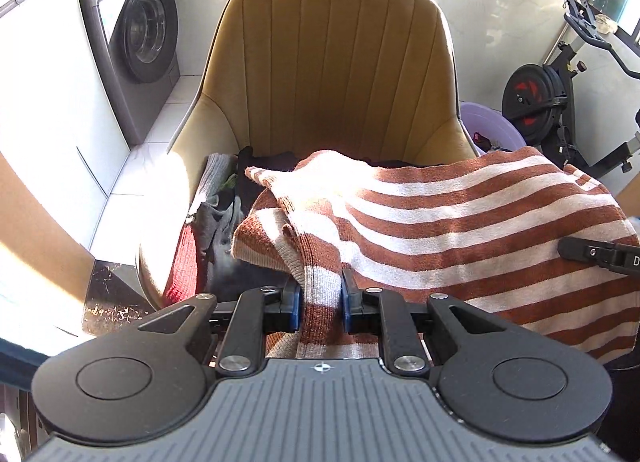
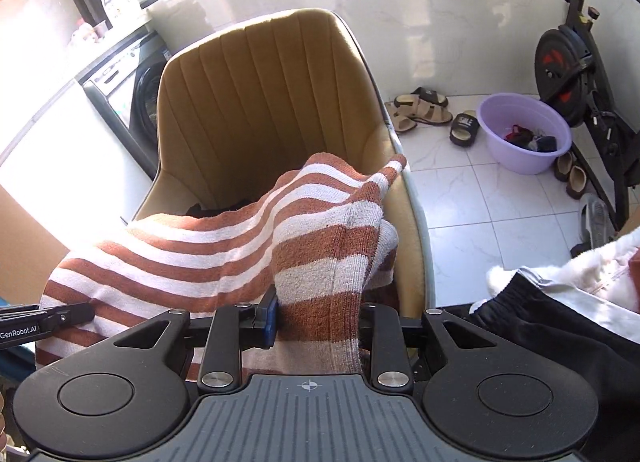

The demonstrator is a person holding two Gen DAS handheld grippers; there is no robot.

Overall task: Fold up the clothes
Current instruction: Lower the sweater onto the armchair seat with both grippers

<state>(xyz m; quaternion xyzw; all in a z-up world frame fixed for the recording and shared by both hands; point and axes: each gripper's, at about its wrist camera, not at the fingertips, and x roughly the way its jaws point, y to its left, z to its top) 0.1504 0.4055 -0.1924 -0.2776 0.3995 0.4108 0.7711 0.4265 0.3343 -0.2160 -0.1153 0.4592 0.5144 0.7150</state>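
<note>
striped sweater (image 1: 460,217), rust and white, draped over chair (image 1: 320,61).

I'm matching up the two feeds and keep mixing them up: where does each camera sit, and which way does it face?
Left wrist: on the left gripper, facing down at the striped sweater on the tan chair, washing machine behind; the right gripper's tip pokes in at right.
Right wrist: on the right gripper, facing the same chair, purple basin and sandals beyond; the person's dark clothing shows at right.
Shared: sweater, chair, basin, exercise bike.
</note>
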